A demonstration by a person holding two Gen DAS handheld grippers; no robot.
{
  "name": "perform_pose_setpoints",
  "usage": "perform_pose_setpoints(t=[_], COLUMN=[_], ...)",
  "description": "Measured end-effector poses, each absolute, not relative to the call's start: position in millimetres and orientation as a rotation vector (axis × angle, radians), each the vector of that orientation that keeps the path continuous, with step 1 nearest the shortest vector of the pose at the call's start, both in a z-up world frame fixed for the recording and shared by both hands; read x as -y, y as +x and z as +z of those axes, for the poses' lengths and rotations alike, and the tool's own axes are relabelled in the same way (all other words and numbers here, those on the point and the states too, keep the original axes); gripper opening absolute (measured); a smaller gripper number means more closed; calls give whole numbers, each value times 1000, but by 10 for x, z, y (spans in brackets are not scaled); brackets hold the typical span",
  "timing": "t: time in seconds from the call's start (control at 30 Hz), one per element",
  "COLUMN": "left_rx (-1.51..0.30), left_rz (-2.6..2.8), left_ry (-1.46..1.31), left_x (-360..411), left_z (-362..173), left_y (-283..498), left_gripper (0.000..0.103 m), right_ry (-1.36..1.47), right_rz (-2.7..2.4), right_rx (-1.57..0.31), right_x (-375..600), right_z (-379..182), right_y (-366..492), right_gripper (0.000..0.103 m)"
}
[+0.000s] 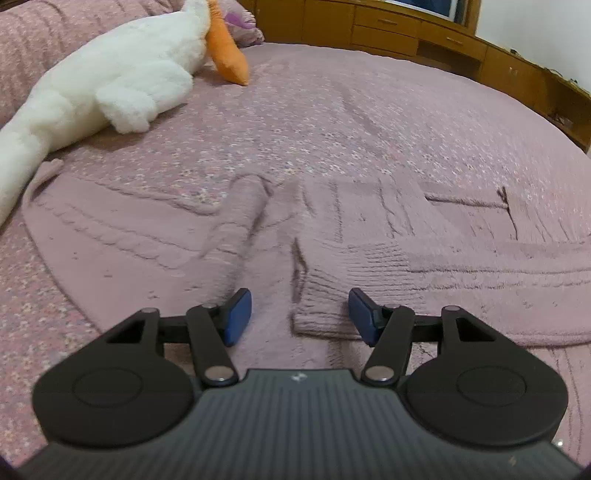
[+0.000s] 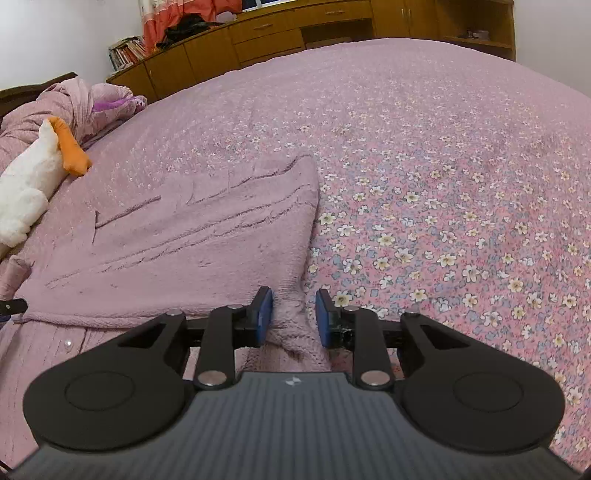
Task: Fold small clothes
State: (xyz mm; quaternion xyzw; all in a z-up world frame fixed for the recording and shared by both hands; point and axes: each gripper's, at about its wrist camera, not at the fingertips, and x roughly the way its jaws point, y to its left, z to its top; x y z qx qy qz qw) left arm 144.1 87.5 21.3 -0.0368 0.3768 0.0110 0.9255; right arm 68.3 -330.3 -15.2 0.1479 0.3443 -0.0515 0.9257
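Note:
A mauve knitted cardigan lies spread on the bed, with a sleeve folded across its body. My left gripper is open just above it, its blue pads either side of the ribbed sleeve cuff. In the right wrist view the cardigan fills the left half. My right gripper has its pads partly closed around a bunched corner of the knit, with small gaps at both sides.
The bed carries a pink floral cover. A white plush goose with an orange beak lies at the left, also in the right wrist view. Wooden cabinets stand behind the bed.

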Motion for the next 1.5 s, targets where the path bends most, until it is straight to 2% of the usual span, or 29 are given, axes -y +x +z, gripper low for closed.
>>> perform_pose_setpoints(t=[0.13, 0.2, 0.3, 0.6, 0.7, 0.93, 0.97, 1.03, 1.2, 1.33, 1.43, 1.47, 1.5], left_rx=[-753, -737, -715, -776, -825, -903, -899, -860, -789, -746, -694, -673, -656], left_rz=[49, 70, 132, 281, 376, 422, 435, 442, 442, 418, 403, 377, 364], left_ry=[-77, -70, -43, -153, -197, -368, -381, -384, -364, -224, -220, -231, -231], left_x=[-1010, -1104, -1289, -2160, -2386, -2683, -2696, -2689, -2647, -2548, -2535, -2533, -2527], left_z=[364, 448, 559, 718, 628, 282, 248, 226, 124, 25, -17, -18, -14], left_y=[1346, 1290, 1247, 1383, 1465, 1650, 1666, 1699, 1902, 2114, 2132, 2120, 2111], left_gripper=[60, 60, 60, 61, 69, 71, 73, 87, 103, 103, 101, 97, 87], right_ry=[337, 340, 348, 399, 399, 309, 323, 376, 335, 375, 357, 352, 352], right_rz=[-113, -118, -104, -21, -48, -116, -131, -151, -155, -180, -180, -184, -188], right_rx=[-683, -657, -609, -620, -653, -708, -719, -728, -760, -774, -787, -789, -787], right_x=[3309, 3274, 3168, 2716, 2585, 2293, 2291, 2257, 2120, 2057, 1984, 1967, 1958], right_z=[-100, -22, 96, 138, 70, 27, 25, 23, 1, 7, 0, -7, -14], right_y=[620, 583, 420, 19, -13, -130, -140, -182, -121, -83, -49, -39, -27], right_gripper=[41, 54, 67, 76, 77, 86, 87, 90, 95, 96, 98, 98, 99])
